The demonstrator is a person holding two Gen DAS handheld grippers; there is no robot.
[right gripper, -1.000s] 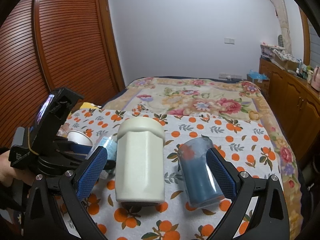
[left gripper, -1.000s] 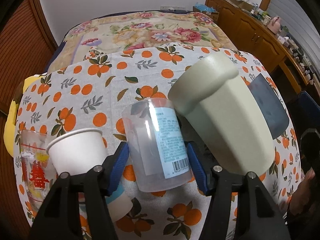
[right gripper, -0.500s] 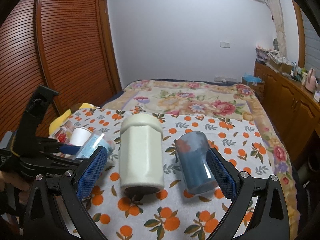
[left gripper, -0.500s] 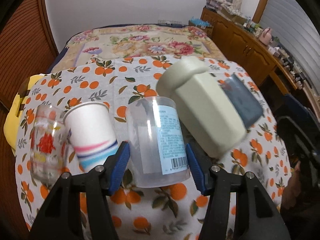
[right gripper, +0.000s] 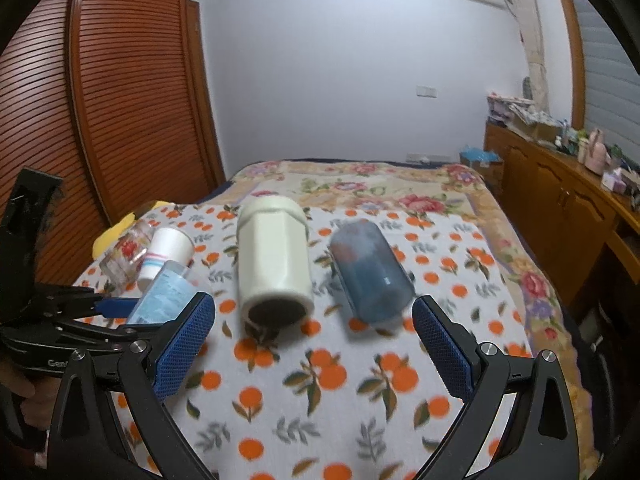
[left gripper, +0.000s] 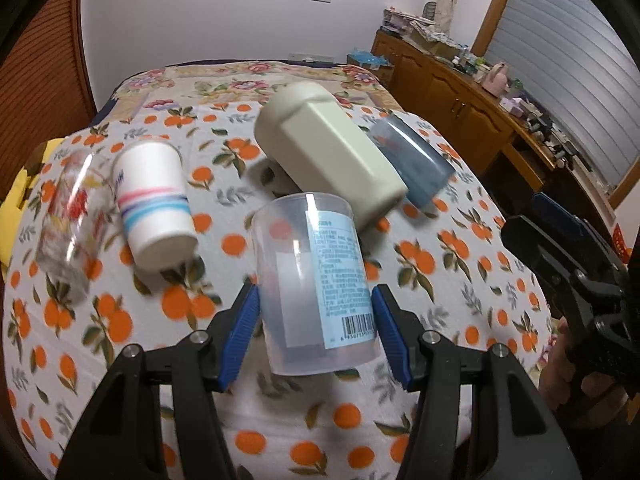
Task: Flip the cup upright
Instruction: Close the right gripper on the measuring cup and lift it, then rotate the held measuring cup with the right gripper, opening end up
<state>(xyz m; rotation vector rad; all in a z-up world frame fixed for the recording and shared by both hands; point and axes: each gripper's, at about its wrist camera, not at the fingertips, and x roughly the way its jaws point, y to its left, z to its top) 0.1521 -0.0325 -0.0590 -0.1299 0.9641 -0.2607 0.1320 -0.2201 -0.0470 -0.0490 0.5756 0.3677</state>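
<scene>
My left gripper is shut on a clear plastic cup with a pale blue barcode label and holds it tilted above the table. The same cup shows at the left of the right wrist view, between the left gripper's fingers. My right gripper is open and empty, held above the table's near part. Ahead of it a cream faceted cup and a dark blue cup stand on the orange-print cloth.
A white paper cup with coloured stripes and a clear printed glass stand at the table's left. A floral bed lies beyond the table. A wooden sideboard runs along the right, a slatted wooden door along the left.
My left gripper has lifted and tipped back with the clear cup in it, so the table drops lower in its view. The right gripper has drawn back and up slightly.
</scene>
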